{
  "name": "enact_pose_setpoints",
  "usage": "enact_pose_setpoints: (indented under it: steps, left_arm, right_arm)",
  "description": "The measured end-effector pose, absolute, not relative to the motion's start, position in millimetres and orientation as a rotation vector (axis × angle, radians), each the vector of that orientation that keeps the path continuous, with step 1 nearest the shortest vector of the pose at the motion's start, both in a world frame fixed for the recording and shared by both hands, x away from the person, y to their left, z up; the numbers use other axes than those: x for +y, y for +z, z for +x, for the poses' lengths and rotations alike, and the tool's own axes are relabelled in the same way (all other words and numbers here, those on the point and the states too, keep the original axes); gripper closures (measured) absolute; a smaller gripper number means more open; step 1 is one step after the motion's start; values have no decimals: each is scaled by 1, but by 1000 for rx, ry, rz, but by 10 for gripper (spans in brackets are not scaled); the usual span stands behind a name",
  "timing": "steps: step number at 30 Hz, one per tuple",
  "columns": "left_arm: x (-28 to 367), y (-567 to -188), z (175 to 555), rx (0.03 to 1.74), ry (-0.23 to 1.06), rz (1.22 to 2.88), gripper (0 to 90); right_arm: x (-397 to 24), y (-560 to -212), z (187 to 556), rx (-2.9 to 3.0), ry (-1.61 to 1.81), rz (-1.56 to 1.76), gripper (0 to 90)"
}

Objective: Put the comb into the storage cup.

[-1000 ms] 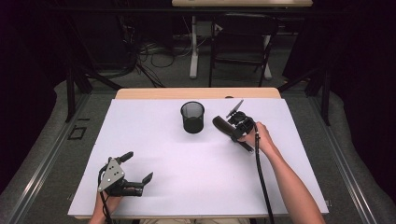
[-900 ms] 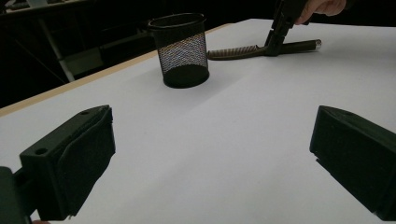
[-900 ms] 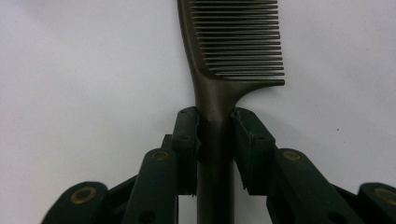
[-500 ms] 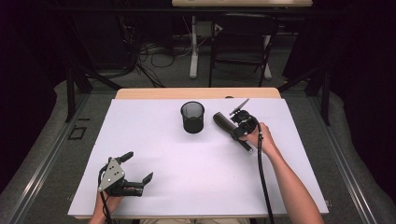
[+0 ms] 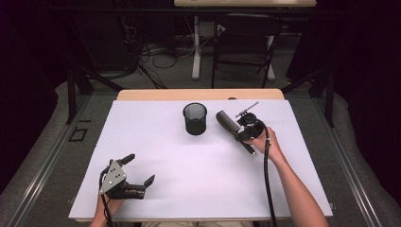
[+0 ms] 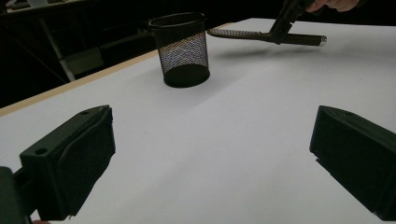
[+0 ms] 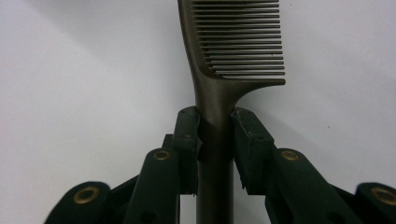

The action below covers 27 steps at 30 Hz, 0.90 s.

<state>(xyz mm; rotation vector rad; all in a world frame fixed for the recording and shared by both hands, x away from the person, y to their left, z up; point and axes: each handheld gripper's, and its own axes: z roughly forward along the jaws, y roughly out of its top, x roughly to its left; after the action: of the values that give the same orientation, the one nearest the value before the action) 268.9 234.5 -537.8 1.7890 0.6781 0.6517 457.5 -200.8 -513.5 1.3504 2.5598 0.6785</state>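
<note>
Gripping: the right gripper point(image 7: 216, 135) has its jaws clamped on the handle of a dark comb point(image 7: 233, 51), one pad on each side of the shaft, just below where the teeth begin.
Comb in the right gripper view: it runs straight up the middle of the frame from between the jaws, teeth fanning to the right at the top, white sheet behind it.
Comb in the high view: the comb point(image 5: 227, 122) sits right of centre, toothed end pointing to the upper left toward the cup, handle tip sticking out to the lower right past the gripper.
Right gripper in the high view: the right gripper point(image 5: 243, 131) is held by a hand point(image 5: 265, 144) coming in from the lower right, cable trailing down along the forearm.
Comb in the left gripper view: there it is at the top right, the comb point(image 6: 243, 34) lying nearly level and clear above the sheet, its shadow underneath.
Cup: a black mesh cup point(image 5: 195, 118) stands upright just left of the comb's teeth, near but apart.
Left gripper: the left gripper point(image 5: 137, 172) rests at the lower left of the high view, jaws spread wide with nothing between them, well apart from comb and cup.
Bench: a white sheet covers the bench point(image 5: 189, 94), wooden edge showing along the far side.
</note>
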Motion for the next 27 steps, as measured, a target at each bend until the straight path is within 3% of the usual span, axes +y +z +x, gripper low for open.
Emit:
enact_pose_setpoints:
  steps: [27]
  left_arm:
    - [234,-537,268,673,659,1795,4]
  right_arm:
    - [-218,-507,445,2425,872,1281,727]
